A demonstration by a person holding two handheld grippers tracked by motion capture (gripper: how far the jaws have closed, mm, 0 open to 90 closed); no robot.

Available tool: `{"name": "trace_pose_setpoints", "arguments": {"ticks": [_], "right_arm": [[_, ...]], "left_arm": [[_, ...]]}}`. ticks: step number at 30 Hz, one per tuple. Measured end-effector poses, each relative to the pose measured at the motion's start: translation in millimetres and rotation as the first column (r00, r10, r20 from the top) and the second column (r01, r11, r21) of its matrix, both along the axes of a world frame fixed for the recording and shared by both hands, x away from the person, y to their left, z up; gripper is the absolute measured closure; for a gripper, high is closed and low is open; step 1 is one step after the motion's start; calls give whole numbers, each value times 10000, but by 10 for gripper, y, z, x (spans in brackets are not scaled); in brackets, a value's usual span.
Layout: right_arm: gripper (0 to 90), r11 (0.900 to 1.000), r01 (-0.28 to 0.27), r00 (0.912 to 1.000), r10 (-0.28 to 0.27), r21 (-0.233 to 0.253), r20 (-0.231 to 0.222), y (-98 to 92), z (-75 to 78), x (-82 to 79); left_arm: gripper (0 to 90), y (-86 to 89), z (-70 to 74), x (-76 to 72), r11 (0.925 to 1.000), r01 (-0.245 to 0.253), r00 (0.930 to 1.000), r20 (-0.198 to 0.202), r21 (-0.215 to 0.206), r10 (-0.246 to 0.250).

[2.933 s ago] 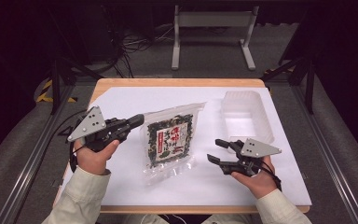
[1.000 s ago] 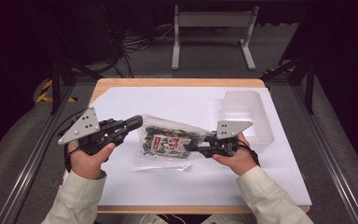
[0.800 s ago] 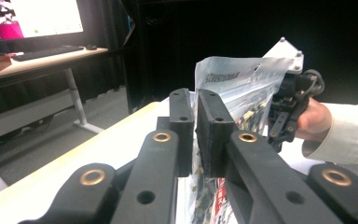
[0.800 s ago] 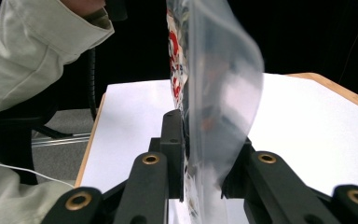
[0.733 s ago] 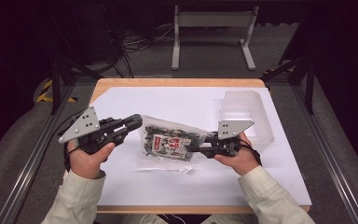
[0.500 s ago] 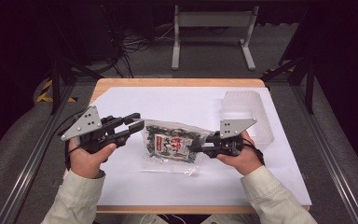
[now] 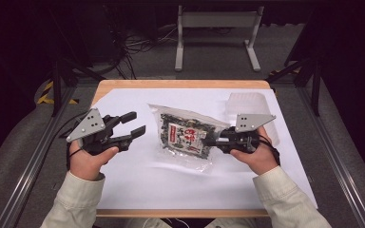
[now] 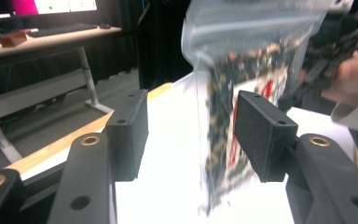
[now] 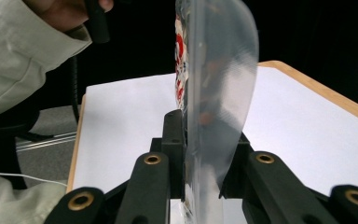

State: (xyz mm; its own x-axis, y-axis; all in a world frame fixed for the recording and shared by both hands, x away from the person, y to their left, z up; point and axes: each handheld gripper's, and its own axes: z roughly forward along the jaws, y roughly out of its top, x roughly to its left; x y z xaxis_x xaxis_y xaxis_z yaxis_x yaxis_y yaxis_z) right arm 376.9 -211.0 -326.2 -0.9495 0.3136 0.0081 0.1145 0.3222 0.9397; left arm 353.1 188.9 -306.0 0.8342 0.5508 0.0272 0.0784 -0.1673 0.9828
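A clear plastic snack bag with dark contents and a red-and-white label hangs just above the white table sheet. My right gripper is shut on the bag's right edge, with the film pinched between its jaws. My left gripper stands open to the left of the bag, a short gap from it in the high view. In the left gripper view the bag hangs edge-on ahead, between the lines of the two spread pads, and the person's other hand holds it farther off.
A clear plastic tray sits at the back right of the white sheet, just behind my right gripper. The wooden table edge runs along the far side. A metal stand and cables lie on the floor beyond.
My right gripper moved in from the front right, shut on the bag's right edge and lifted and turned it. My left gripper opened and edged right toward the bag.
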Motion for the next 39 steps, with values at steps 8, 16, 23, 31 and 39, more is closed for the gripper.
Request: {"name": "trace_pose_setpoints", "arguments": {"ticks": [8, 16, 23, 31, 39], "right_arm": [[769, 9961, 885, 9959, -885, -4, -183, -151, 113, 26], [769, 9880, 1547, 9874, -1546, 21, -331, -280, 208, 60], [768, 9773, 2119, 9755, -2109, 90, -625, -400, 257, 101], [768, 9616, 2745, 9599, -2738, 28, -600, -543, 375, 161], [768, 9423, 3348, 9414, -3345, 13, -431, -709, 452, 224]], "left_arm": [[386, 92, -202, 80, 9998, 9, 9999, -138, -197, -12], [288, 166, -426, 169, 9992, -132, 9994, -323, -379, 119], [257, 252, -621, 180, 9991, -356, 9976, -597, -231, 341], [258, 295, -832, 205, 9981, -605, 9935, -961, 76, 610], [242, 326, -958, 252, 9982, -604, 9923, -1078, 35, 604]]}}
